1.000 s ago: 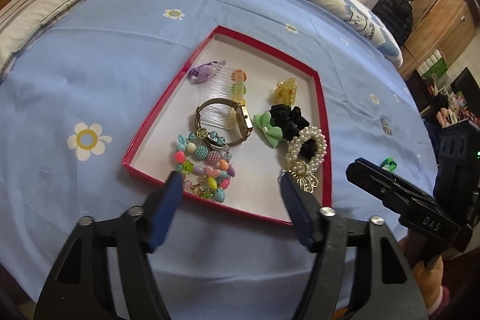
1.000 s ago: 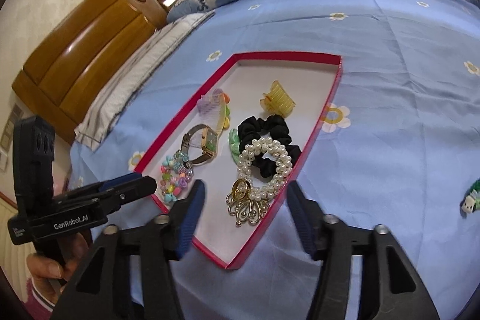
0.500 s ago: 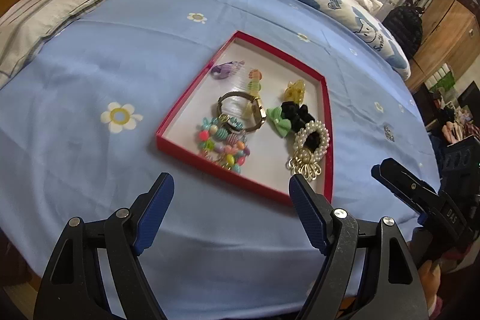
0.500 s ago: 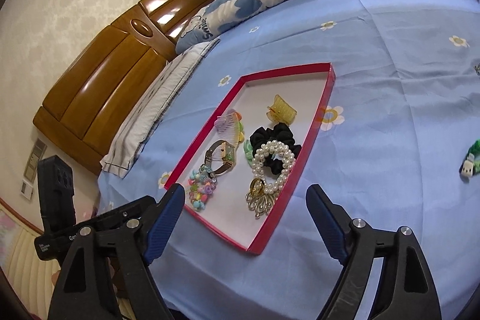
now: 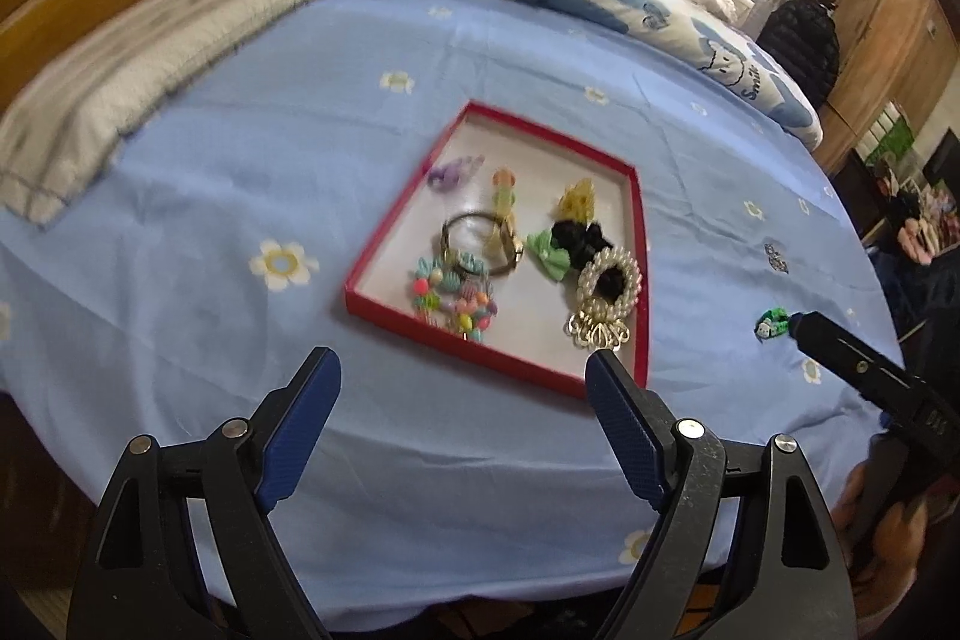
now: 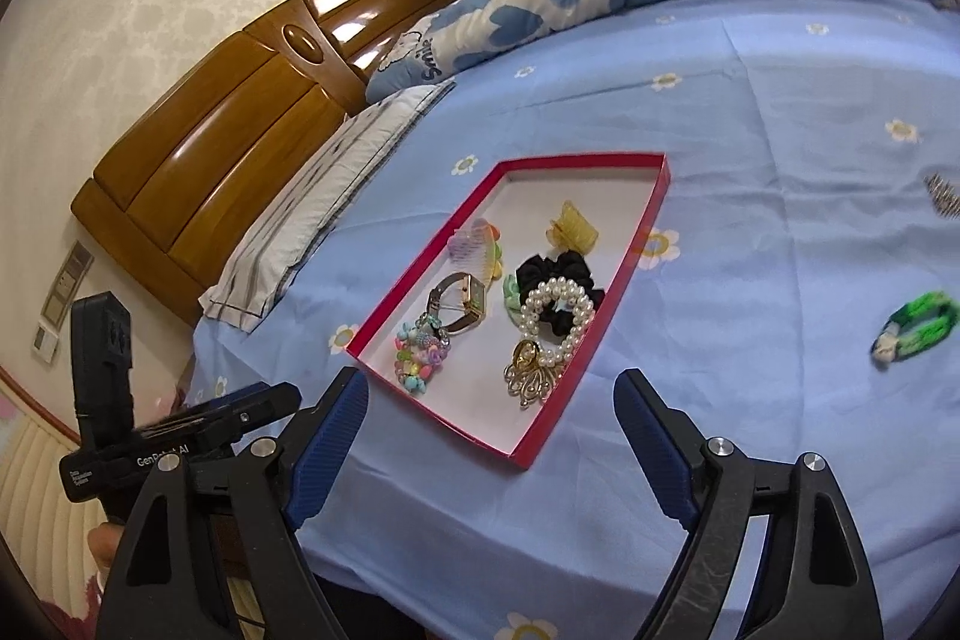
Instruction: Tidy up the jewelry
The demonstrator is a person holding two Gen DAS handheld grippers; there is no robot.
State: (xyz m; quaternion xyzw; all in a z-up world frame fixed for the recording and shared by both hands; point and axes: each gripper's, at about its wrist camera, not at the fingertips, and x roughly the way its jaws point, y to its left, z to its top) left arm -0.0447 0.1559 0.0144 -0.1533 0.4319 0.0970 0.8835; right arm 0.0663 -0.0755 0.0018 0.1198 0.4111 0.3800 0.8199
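Now both pulled back from shallow red cardboard tray (image 6: pixel 642 214) | left tool (image 5: pixel 462 400), right tool (image 6: pixel 492 415) gaping, empty | green bracelet (image 6: pixel 915 325) lies on bed (image 6: pixel 780 130), likely next.

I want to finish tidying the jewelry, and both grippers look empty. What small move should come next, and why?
Probably move the right gripper, open and empty, toward the green hair clip. It lies alone on the blue bedsheet, outside the red tray that holds the other pieces, on that gripper's side.
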